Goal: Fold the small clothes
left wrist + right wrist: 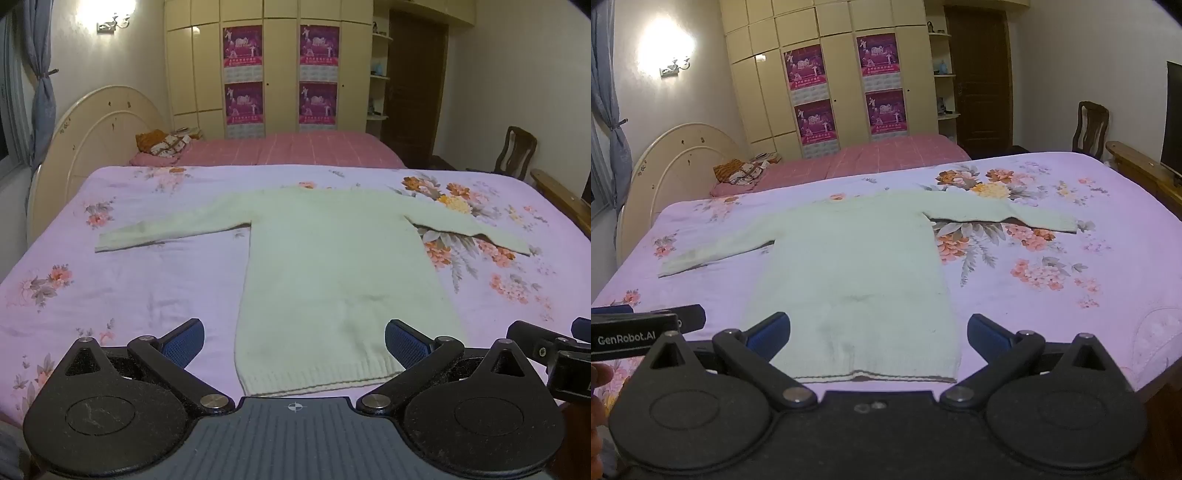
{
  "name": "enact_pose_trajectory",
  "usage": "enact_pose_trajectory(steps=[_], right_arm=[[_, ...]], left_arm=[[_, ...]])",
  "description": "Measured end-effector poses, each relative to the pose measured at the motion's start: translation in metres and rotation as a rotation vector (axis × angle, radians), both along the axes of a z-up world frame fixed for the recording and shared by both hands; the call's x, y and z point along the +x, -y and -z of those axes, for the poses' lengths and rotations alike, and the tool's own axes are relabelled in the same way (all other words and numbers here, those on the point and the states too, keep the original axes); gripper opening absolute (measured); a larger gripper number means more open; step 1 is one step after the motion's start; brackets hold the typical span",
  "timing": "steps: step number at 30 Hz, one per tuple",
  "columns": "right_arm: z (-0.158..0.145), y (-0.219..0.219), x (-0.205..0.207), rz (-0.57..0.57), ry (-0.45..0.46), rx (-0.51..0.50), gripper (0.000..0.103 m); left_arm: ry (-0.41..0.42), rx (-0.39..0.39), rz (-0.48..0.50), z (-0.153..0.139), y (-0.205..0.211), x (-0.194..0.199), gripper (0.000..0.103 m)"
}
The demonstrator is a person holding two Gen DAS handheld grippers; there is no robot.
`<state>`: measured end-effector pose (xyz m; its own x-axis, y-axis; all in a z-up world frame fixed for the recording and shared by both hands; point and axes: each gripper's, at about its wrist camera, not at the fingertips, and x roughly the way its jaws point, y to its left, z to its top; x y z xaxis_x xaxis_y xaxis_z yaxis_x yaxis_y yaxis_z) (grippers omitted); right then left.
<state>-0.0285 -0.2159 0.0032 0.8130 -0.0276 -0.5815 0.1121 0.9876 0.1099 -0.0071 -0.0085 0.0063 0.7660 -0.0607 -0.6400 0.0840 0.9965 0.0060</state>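
Both tongs (293,341) (877,332) agape; sweater (325,266) flat on bedspread (110,295).

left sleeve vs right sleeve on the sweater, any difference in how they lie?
The left sleeve angles down toward the hem side, with purple sheet showing between it and the body; the right sleeve does the same but crosses the big flower print. The left sleeve looks slightly rumpled near the cuff; the right sleeve lies smoother. Both are spread flat, unfolded, same pale knit.

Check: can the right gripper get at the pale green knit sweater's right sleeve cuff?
Probably yes. The right gripper is open, the pale green knit sweater lies flat, and its right sleeve cuff rests uncovered on the floral bedsheet.
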Motion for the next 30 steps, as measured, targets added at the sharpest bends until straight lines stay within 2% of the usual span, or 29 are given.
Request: enact_pose_trajectory(steps=[30], right_arm=[[-0.001,-0.014,0.009,-0.024,0.022,0.002,0.102]], left_arm=[[-0.002,-0.002,-0.007,0.002,-0.006,0.005,0.103]])
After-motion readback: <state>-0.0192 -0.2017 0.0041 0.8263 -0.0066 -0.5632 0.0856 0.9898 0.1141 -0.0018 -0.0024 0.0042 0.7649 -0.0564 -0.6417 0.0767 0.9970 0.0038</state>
